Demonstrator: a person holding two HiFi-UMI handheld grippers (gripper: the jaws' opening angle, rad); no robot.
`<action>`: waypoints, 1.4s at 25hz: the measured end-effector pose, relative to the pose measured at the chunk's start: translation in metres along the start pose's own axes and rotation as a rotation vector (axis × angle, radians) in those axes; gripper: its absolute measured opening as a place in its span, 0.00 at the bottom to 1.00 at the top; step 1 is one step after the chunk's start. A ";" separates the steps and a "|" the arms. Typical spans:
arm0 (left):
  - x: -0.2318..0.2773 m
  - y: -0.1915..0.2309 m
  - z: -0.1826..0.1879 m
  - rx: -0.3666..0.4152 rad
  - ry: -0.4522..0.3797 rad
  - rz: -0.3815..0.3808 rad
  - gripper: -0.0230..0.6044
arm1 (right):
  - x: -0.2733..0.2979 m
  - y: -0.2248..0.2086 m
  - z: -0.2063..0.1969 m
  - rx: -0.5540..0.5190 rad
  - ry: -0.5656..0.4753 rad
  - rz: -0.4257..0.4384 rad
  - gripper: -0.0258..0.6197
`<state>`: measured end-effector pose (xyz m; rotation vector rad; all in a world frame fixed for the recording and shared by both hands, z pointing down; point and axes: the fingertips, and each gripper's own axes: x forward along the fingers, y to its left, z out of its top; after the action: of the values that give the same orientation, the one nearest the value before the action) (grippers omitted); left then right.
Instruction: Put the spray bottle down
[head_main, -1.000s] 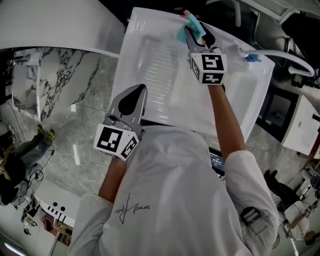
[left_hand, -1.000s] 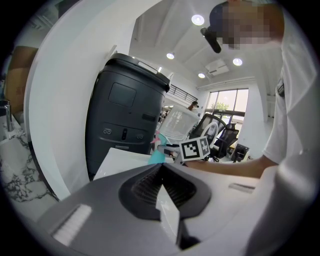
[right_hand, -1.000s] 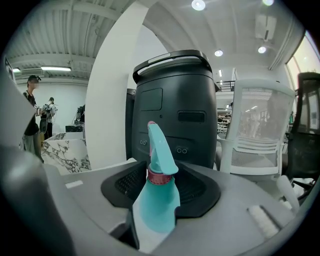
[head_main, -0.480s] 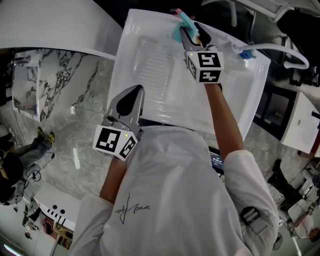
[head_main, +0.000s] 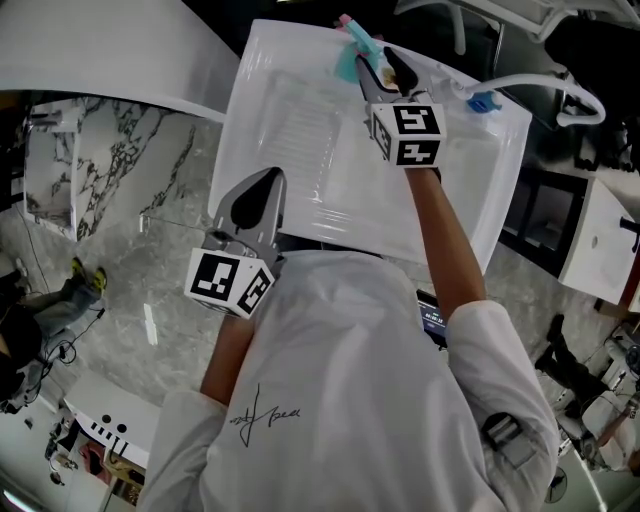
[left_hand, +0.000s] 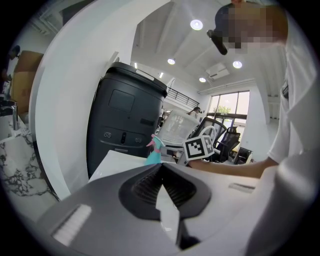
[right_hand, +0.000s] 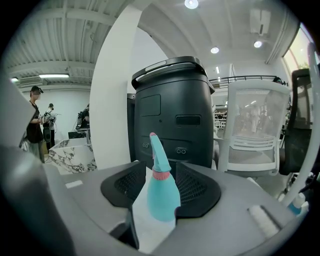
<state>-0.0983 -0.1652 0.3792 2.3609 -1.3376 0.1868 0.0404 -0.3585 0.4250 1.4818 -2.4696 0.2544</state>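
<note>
Left tongs (left_hand: 161, 167): held low, close to the white shirt at the near edge of the table; the jaws are seen brought together, with nothing between them.

Table (head_main: 300, 130): a smooth white top with a faint ribbed patch in the middle, bare over most of it; a small blue-capped item (head_main: 483, 100) is seen at its far right side.

Right tongs (head_main: 375, 55): reached out to the far edge of the table; the jaws are spread wide and clamped on nothing.

Spray bottle (right_hand: 162, 197): teal with a pink collar, stood upright on the table between the right jaws. A gap is seen at its left side; the right pad is just beside it, and whether it touches cannot be told.

Risk, tipping: the bottle is judged tall and narrow-based, so it could be toppled if a pad is dragged against it on the way back.

Risk, edge: it is placed near the far rim, so a forward nudge could send it off the table.

Risk, surface: the top looks slick, so the bottle may slide if brushed.

Beyond the table: a dark cabinet-like unit (right_hand: 172, 110) is stood right behind, a white mesh chair (right_hand: 252, 130) to its right.

Room: a white column (right_hand: 112, 100), a marbled floor (head_main: 150, 230), ceiling spotlights, and people (right_hand: 35, 120) far off at the left.
</note>
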 end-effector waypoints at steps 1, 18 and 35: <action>0.000 -0.002 0.000 0.000 -0.003 -0.002 0.08 | -0.002 -0.001 0.000 0.002 0.001 0.000 0.28; -0.024 -0.016 -0.004 0.018 -0.053 0.014 0.08 | -0.054 0.007 -0.004 0.037 0.007 0.015 0.28; -0.037 -0.044 -0.011 0.025 -0.086 -0.002 0.08 | -0.109 0.022 -0.011 0.035 0.009 0.055 0.28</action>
<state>-0.0792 -0.1114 0.3650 2.4161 -1.3795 0.1037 0.0717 -0.2544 0.4020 1.4243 -2.5137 0.3164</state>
